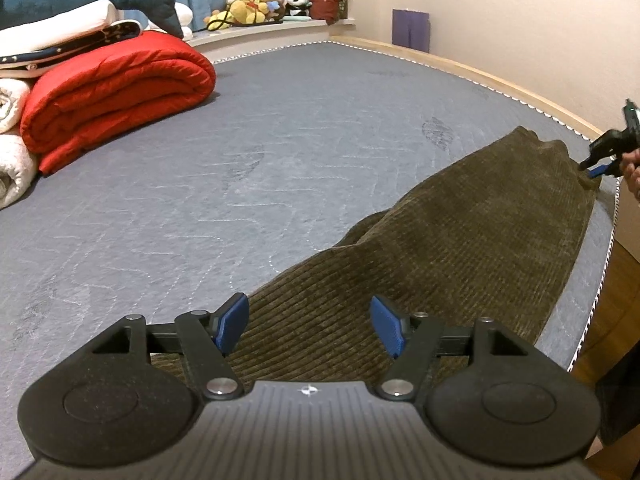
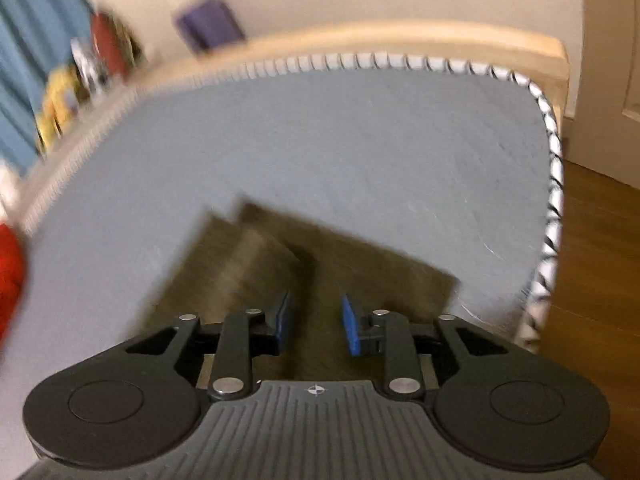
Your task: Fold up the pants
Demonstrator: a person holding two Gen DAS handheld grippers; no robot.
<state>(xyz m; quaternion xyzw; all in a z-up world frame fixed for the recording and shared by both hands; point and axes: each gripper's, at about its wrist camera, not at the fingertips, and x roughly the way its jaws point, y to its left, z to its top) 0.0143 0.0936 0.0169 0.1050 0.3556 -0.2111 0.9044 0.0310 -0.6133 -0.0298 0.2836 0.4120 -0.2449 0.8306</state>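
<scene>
Lying lengthwise on the grey quilted mattress (image 1: 240, 168), the olive-brown corduroy pants (image 1: 440, 248) need matched corners: both the left gripper (image 1: 308, 326) and right gripper (image 2: 316, 322) hover wide, empty; pinch both layers.

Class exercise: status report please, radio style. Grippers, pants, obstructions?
Left gripper open, above the pants. Right gripper open over the far end. Pants lie lengthwise on mattress, unfolded. Red quilt well clear.
</scene>
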